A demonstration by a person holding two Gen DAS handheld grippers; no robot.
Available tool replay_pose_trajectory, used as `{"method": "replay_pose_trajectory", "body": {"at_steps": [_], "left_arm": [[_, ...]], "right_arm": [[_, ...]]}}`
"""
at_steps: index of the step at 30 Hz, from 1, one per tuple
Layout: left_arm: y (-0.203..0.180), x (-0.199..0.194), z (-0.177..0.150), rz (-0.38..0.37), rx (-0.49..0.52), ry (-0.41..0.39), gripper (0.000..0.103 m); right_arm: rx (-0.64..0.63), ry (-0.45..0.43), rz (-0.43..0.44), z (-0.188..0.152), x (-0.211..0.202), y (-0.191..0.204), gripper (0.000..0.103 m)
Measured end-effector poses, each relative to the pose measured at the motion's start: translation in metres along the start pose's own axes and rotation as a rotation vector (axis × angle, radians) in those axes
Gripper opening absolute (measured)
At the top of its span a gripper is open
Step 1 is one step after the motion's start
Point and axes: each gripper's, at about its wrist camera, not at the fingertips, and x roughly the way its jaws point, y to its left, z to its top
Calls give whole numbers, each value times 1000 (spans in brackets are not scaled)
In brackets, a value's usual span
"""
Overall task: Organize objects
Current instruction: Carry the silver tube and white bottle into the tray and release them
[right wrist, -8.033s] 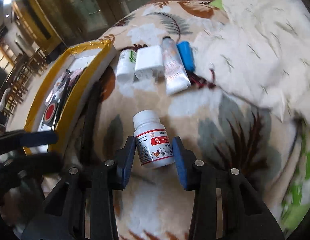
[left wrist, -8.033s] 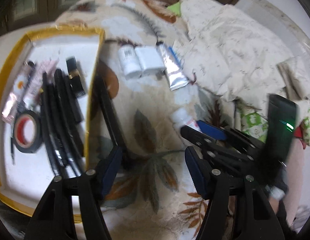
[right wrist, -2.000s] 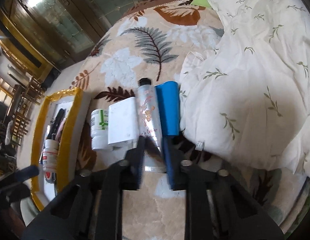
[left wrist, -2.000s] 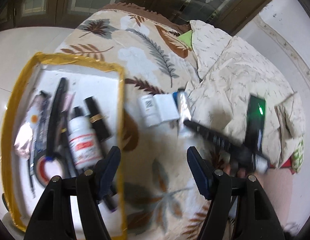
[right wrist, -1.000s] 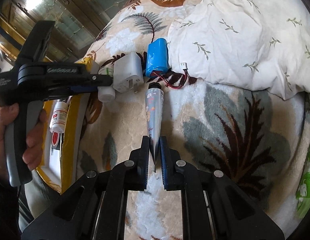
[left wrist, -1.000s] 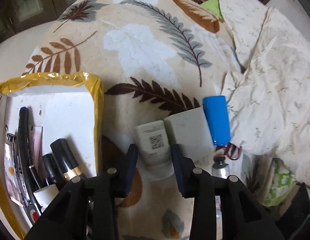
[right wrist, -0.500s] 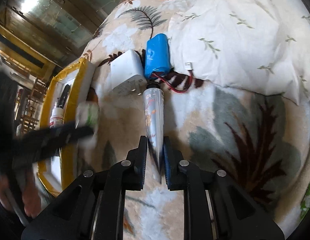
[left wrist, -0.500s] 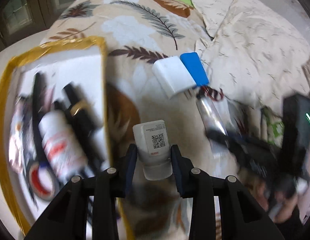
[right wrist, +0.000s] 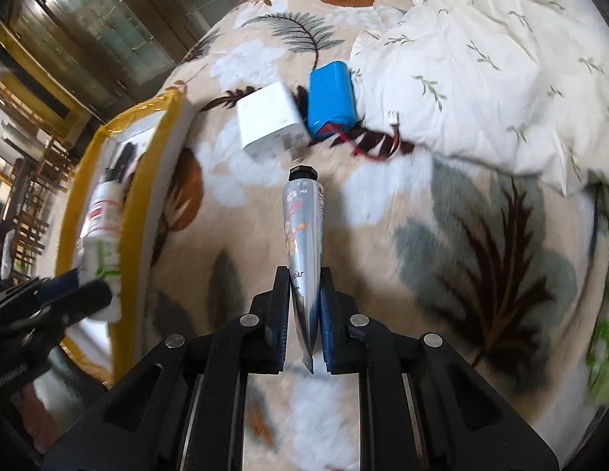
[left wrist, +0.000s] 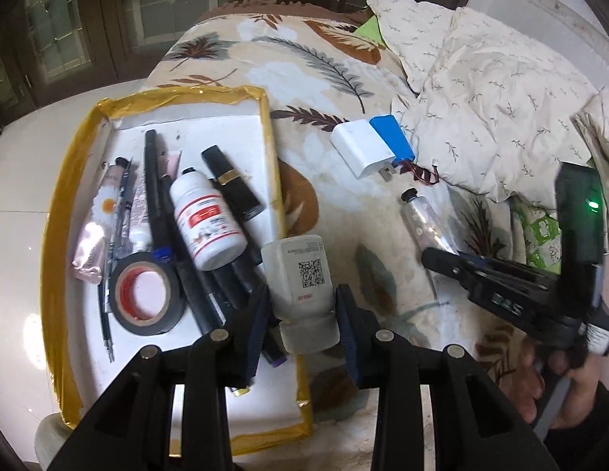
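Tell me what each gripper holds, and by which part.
The left gripper holds a small white bottle near its cap end. The right gripper holds a silver tube by its flat crimped end.

Ahead of our claws we see a leaf-patterned blanket (right wrist: 441,259), a rumpled sprigged quilt (right wrist: 481,59) to their right, and dark glazed doors (left wrist: 119,11) beyond.

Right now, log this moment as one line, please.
left gripper: shut on small white bottle, over tray edge | right gripper: shut on silver tube
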Motion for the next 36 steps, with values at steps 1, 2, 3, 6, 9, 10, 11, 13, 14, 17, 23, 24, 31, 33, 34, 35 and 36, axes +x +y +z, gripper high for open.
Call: {"method": "replay_pose_trajectory", "body": {"at_steps": [1,2,3,6,9,10,11,13,14,17,23,24,31,33,34,35,36], "left_arm": [[1,-3,-1,14,5,-10,34],[4,-8,-2,19,4,-24,34],[7,-11,-2,12,-3,-31,34],[14,-20,0,10,-17,-54,34],[22,-29,2,24,-31,-76,34],[25,-31,2,34,-33,-82,34],[29,-33,3,40,-38,-87,34],[36,-36,5,54,-49,-91,34],[40,-36,5,57,-54,-90,34],[59,-39,11,53,-83,-84,34],[116,-28,30,-5,-204,-24,34],[123,-24,31,-34,-228,-21,34],[135,-2,35,9,-227,-17,34],[138,6,37,-11,-243,-2,34],[139,10,38,-26,-254,6,34],[139,14,39,-23,-256,15,34],[139,15,39,-24,-259,19,34]], "right_arm": [[5,-4,13,-2,-3,3,13],[8,-16,25,-4,-7,7,13],[-2,-34,34,-4,-13,15,13],[-44,-69,55,-1,-27,39,13],[-83,-92,73,4,-36,61,13],[-91,-90,85,6,-36,67,13],[-100,-91,105,8,-36,76,13],[-120,-90,111,10,-33,89,13],[-128,-92,126,12,-31,97,13],[-145,-77,150,14,-22,115,13],[-179,-44,170,23,-2,140,13],[-181,-32,164,25,4,143,13],[-147,-4,156,45,29,143,13],[-157,-2,136,50,33,144,13],[-157,2,135,53,36,144,13],[-159,3,132,55,38,144,13],[-167,5,121,57,41,145,13]]}}
